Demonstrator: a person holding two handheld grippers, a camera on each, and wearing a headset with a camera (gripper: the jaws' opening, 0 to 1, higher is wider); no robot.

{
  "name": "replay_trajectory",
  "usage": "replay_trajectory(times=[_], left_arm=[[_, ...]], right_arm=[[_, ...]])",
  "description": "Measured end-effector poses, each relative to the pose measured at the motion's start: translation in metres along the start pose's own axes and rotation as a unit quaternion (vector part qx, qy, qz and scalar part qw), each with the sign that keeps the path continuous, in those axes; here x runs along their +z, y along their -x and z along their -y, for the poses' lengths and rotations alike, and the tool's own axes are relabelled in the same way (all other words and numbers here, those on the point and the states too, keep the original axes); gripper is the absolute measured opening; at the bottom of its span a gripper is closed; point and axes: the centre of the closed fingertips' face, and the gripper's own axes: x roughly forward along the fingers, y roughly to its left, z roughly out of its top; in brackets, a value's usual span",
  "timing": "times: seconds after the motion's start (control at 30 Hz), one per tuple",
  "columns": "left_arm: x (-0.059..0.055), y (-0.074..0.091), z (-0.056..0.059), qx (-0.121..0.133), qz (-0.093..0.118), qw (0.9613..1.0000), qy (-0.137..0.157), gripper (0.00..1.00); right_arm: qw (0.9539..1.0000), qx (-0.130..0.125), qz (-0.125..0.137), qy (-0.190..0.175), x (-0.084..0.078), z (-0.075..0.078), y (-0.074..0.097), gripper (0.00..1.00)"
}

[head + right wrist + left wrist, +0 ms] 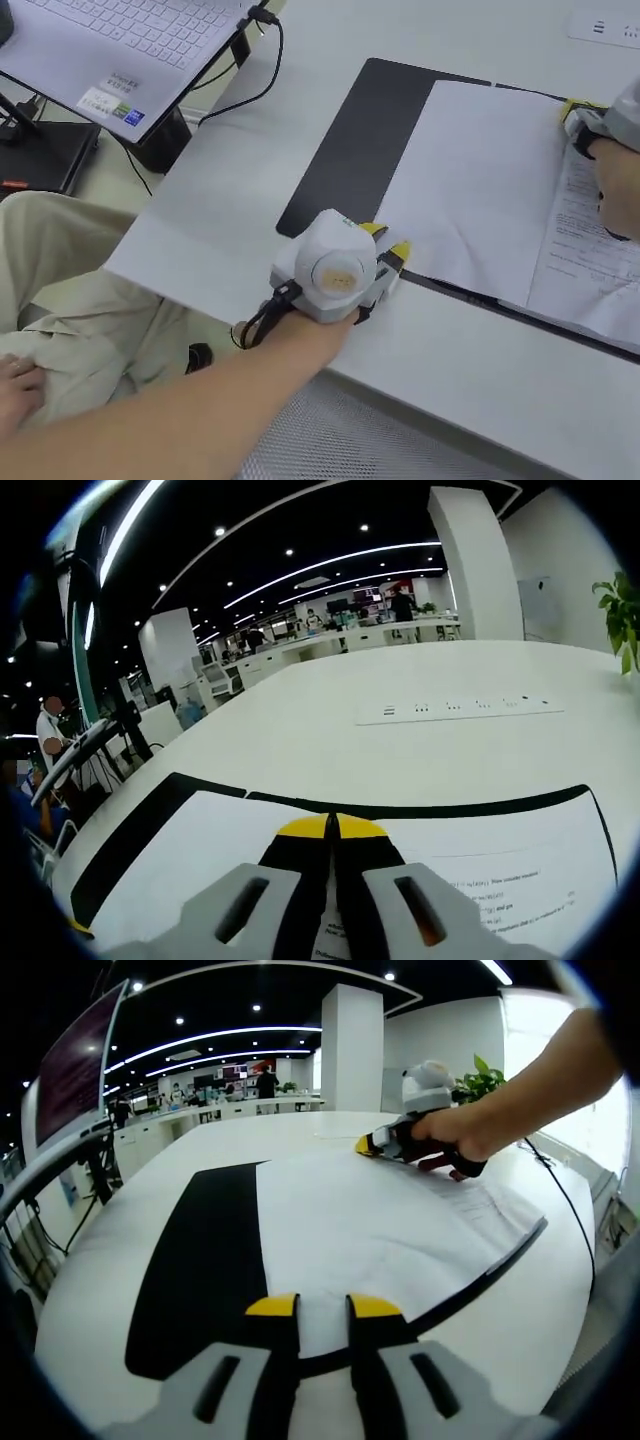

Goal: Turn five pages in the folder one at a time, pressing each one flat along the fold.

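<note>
Head view looks down on the folder (350, 150), lying open on the white tabletop (230, 200). Its black inner cover is bare on the left, a blank page (480, 190) is turned over its middle, and a printed page (590, 260) lies to the right. The left gripper (385, 255) sits at the near edge of the blank page, with a bare forearm reaching in from the lower left. The right gripper (578, 118) is at the folder's far right edge, its hand partly cut off by the frame. A laptop (130, 40) with a plugged-in cable (265, 70) stands at the upper left; its palm-rest stickers are too small to read.

The left gripper view adds what the head view hides. The left gripper's (322, 1310) yellow tips stand a narrow gap apart over the page's near edge, with nothing seen clamped between them. Across the folder (200, 1260), a hand (455, 1135) holds the right gripper (385, 1143) low on the far edge, wrist bent down.

The right gripper view shows the right gripper's (330, 827) tips pressed together above the printed page (520, 880); I cannot tell whether a sheet is pinched. Beyond the folder (125, 840), a power strip (460, 710) lies on the tabletop. The printed lines are too small to read.
</note>
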Motion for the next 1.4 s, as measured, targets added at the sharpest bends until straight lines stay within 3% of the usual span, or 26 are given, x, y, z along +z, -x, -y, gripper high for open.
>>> replay_trajectory(times=[0.43, 0.53, 0.93, 1.4], left_arm=[[0.001, 0.001, 0.001, 0.000, 0.001, 1.0000, 0.000, 0.17], [0.001, 0.001, 0.001, 0.000, 0.001, 1.0000, 0.000, 0.17], [0.001, 0.001, 0.001, -0.001, 0.000, 1.0000, -0.004, 0.17], [0.001, 0.000, 0.002, 0.000, 0.001, 1.0000, -0.003, 0.17]], right_arm=[[0.9996, 0.015, 0.014, 0.017, -0.017, -0.027, 0.041, 0.00], [0.9997, 0.022, 0.013, 0.005, -0.021, -0.027, 0.045, 0.00], [0.9991, 0.040, 0.004, 0.015, -0.038, -0.036, 0.070, 0.00], [0.9987, 0.048, -0.010, 0.013, -0.053, -0.048, 0.111, 0.00]])
